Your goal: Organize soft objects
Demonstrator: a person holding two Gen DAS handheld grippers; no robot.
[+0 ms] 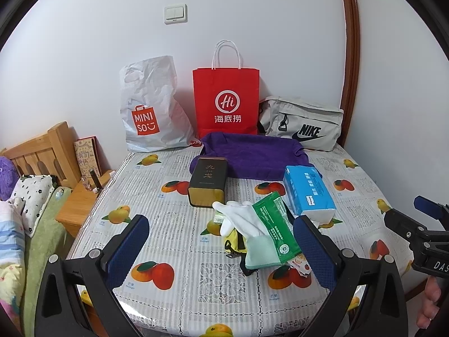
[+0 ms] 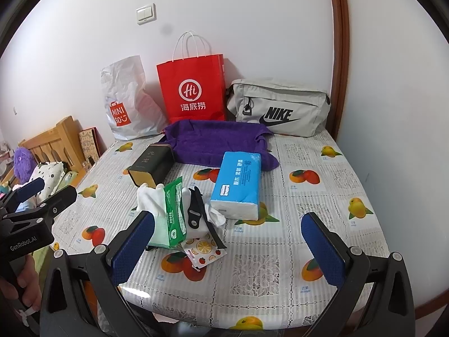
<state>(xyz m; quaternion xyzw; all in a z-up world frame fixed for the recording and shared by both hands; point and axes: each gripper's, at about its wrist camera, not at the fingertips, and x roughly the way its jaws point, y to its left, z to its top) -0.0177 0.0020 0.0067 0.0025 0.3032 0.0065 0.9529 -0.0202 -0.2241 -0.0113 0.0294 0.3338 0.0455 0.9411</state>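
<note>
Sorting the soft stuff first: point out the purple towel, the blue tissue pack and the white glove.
purple towel [image 1: 252, 154], left wrist view, middle of the cloth
blue tissue pack [image 2: 238, 182], right wrist view, its blue top face
white glove [image 1: 241, 217], left wrist view, its palm

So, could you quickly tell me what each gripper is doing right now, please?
Left gripper: open, holding nothing, above the table.
Right gripper: open, holding nothing.

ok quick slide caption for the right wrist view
Open right gripper hovers over a fruit-print table near white gloves, tissue pack and purple cloth.
</note>
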